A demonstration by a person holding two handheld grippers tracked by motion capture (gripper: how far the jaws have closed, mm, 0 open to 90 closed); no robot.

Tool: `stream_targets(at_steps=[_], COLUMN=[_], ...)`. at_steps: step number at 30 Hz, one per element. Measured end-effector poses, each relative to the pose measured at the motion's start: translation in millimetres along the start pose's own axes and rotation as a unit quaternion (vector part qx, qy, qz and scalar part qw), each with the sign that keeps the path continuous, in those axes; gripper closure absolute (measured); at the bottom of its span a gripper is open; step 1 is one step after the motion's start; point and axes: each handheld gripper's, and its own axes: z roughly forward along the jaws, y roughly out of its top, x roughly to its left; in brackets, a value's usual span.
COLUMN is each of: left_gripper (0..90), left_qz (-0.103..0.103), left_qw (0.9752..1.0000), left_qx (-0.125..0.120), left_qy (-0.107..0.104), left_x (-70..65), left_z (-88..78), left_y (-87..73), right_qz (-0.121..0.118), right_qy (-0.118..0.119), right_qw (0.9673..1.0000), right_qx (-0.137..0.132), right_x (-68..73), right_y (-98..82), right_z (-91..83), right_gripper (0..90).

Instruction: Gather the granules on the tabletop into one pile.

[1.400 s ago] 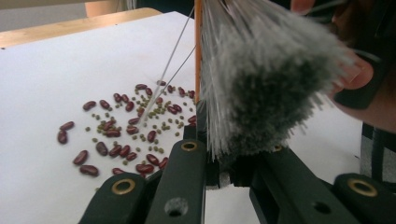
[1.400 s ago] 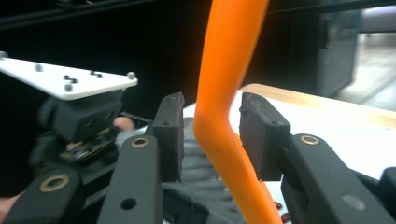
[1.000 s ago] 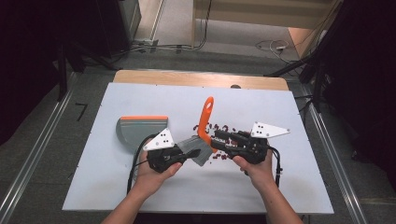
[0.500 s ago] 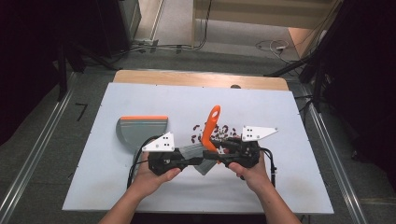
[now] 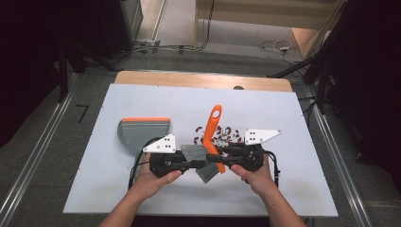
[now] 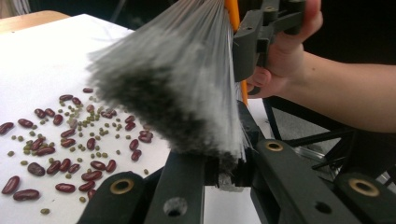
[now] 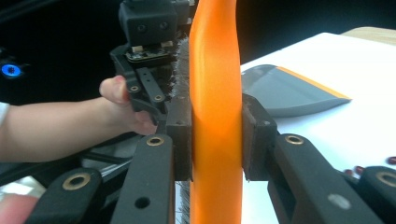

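Orange brush handle (image 5: 213,127) upright, away-pointing

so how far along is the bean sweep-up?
Done: the brush is off the table, picked up. In hand: the right gripper has just closed on its orange handle, pads pressing both sides, while the left gripper is shut on the grey bristles. Left: the beans lie scattered on the white table, none swept, and the dustpan sits apart, untouched.
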Motion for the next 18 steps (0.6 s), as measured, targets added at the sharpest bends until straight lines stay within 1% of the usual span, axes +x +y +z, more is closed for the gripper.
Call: stream_targets(at_steps=[3, 4, 5, 6, 7, 8, 9, 10, 11, 12, 13, 14, 15, 16, 17, 18], left_gripper=[80.8, 76.0, 73.5, 73.5, 71.9, 66.6, 66.6, 62.0, 62.0, 58.0, 48.2, 48.2, 38.8, 38.8, 30.1, 27.1], left_qz=[-0.004, -0.007, -0.007, -0.009, -0.008, -0.009, -0.010, -0.011, -0.010, -0.012, -0.014, -0.014, -0.015, -0.018, -0.020, -0.020], left_qw=[0.9999, 0.9998, 0.9998, 0.9997, 0.9996, 0.9994, 0.9992, 0.9990, 0.9988, 0.9986, 0.9984, 0.9979, 0.9973, 0.9969, 0.9957, 0.9957], left_qx=[-0.004, -0.005, -0.005, -0.006, -0.006, -0.008, -0.011, -0.012, -0.011, -0.013, -0.014, -0.014, -0.015, -0.016, -0.015, -0.015], left_qy=[0.009, 0.018, 0.018, 0.020, 0.025, 0.032, 0.037, 0.041, 0.046, 0.049, 0.053, 0.062, 0.070, 0.075, 0.089, 0.089], left_x=[-0.2, 0.2, 0.2, 0.5, 0.6, 0.6, 0.7, 0.8, 1.1, 1.2, 1.3, 1.0, 0.8, 1.1, 1.4, 1.4], left_z=[-0.5, -0.9, -0.9, -1.1, -1.5, -2.2, -3.1, -4.1, -5.3, -6.0, -6.7, -7.6, -8.4, -9.0, -10.6, -10.6], left_y=[-0.8, -0.7, -0.7, -1.0, -1.4, -1.7, -2.0, -2.3, -2.2, -2.4, -2.5, -2.7, -2.9, -3.0, -3.1, -3.1], right_qz=[-0.006, -0.010, -0.009, -0.009, -0.008, -0.006, -0.006, -0.004, -0.004, -0.003, -0.003, -0.003, -0.002, -0.002, -0.001, -0.002], right_qy=[-0.017, -0.025, -0.029, -0.029, -0.032, -0.038, -0.038, -0.043, -0.043, -0.044, -0.050, -0.050, -0.054, -0.054, -0.064, -0.069], right_qw=[0.9998, 0.9996, 0.9995, 0.9995, 0.9994, 0.9993, 0.9993, 0.9990, 0.9990, 0.9990, 0.9987, 0.9987, 0.9986, 0.9986, 0.9979, 0.9976], right_qx=[0.003, 0.005, 0.006, 0.006, 0.007, 0.007, 0.007, 0.006, 0.006, 0.005, 0.004, 0.004, 0.001, 0.001, 0.000, 0.001], right_x=[3.8, 5.2, 5.8, 5.8, 6.2, 6.5, 6.5, 6.6, 6.6, 6.2, 6.0, 6.0, 4.7, 4.7, 4.4, 4.0], right_y=[0.7, 1.8, 2.2, 2.2, 2.7, 3.0, 3.0, 3.5, 3.5, 3.8, 4.2, 4.2, 4.5, 4.5, 4.7, 4.8], right_z=[1.4, 2.1, 2.3, 2.3, 2.5, 2.5, 2.5, 1.9, 1.9, 1.2, -0.3, -0.3, -1.9, -1.9, -3.9, -4.9], right_gripper=[68.3, 68.3, 68.4, 68.4, 68.4, 68.4, 68.4, 68.5, 68.5, 68.4, 68.5, 68.5, 68.5, 68.5, 68.5, 68.5])
